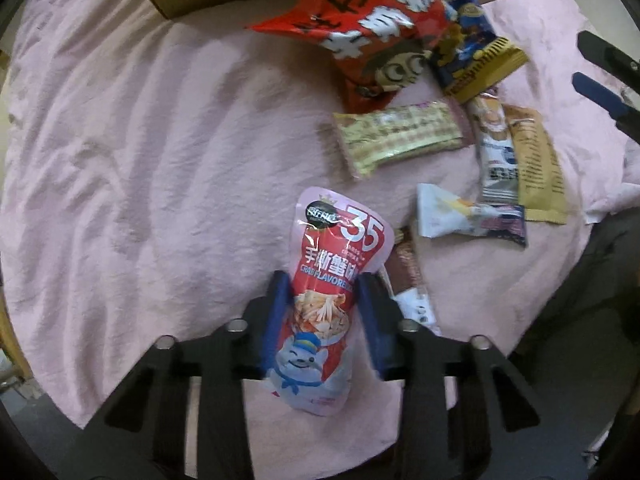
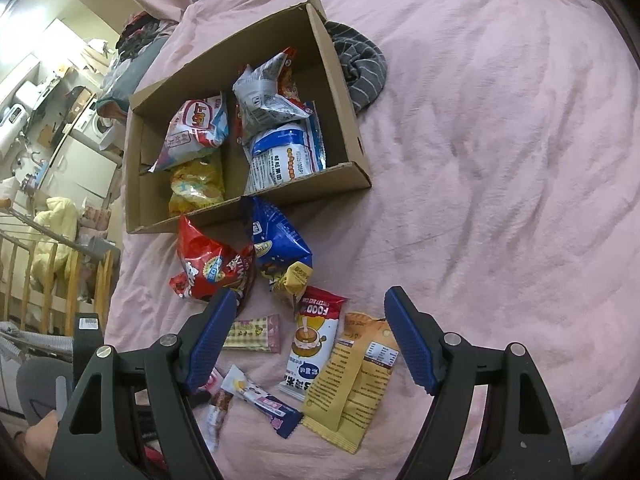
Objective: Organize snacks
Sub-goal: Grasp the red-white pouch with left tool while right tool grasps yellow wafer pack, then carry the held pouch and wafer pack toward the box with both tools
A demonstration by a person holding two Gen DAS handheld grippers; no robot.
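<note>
My left gripper (image 1: 322,304) is shut on a pink and red crab-flavoured snack pouch (image 1: 328,280) and holds it above the pink bedsheet. My right gripper (image 2: 310,336) is open and empty, hovering over loose snacks: a red-topped white sachet (image 2: 310,344), a yellow packet (image 2: 352,380) and a small bar (image 2: 262,402). A cardboard box (image 2: 344,120) with several snack bags inside lies further back. A red bag (image 2: 208,268) and a blue bag (image 2: 276,240) lie just in front of the box. The red bag (image 1: 372,28) and blue bag (image 1: 468,40) also show in the left wrist view.
A grey striped cloth (image 2: 362,68) lies beside the box's right side. The bed's left edge drops to a wooden rail (image 2: 52,272) and room clutter. The right gripper's fingers (image 1: 600,80) show at the right edge of the left wrist view.
</note>
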